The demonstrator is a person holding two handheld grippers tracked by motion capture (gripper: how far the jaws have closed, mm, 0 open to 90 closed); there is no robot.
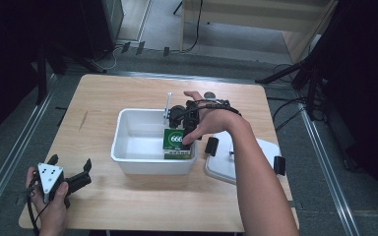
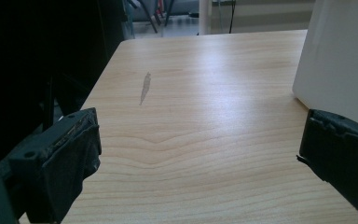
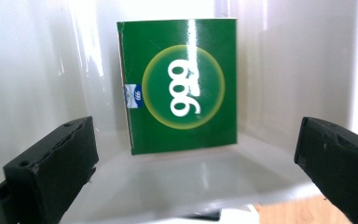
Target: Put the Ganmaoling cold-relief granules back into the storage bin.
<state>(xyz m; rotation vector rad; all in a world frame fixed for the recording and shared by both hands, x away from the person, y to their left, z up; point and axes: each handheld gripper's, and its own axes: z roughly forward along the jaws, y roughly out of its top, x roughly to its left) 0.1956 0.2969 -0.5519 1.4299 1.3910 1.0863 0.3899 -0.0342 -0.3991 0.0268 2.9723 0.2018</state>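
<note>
- High view puts the green cardboard box with the white "999" roundel inside the white rectangular plastic tub, standing against the tub's right-hand wall near its front corner – so the placing step looks done.
- Right hand-held gripper hangs over the tub's far right rim with its jaws spread wide; in the right gripper view the box stands free between and beyond them, pads touching nothing.
- Judging by that, the release is finished and what remains is probably clearing the gripper from the tub and – perhaps – fitting the white flat lid, which lies on the wooden bench just right of the tub.
- Left hand-held gripper rests at the bench's near edge, well left of the tub, jaws apart and empty; the left gripper view shows only bare wood between them, with the tub's wall just beyond.
- Box itself: glossy, sharp-cornered, undented, upright, with a small blue label on its left edge.
</note>
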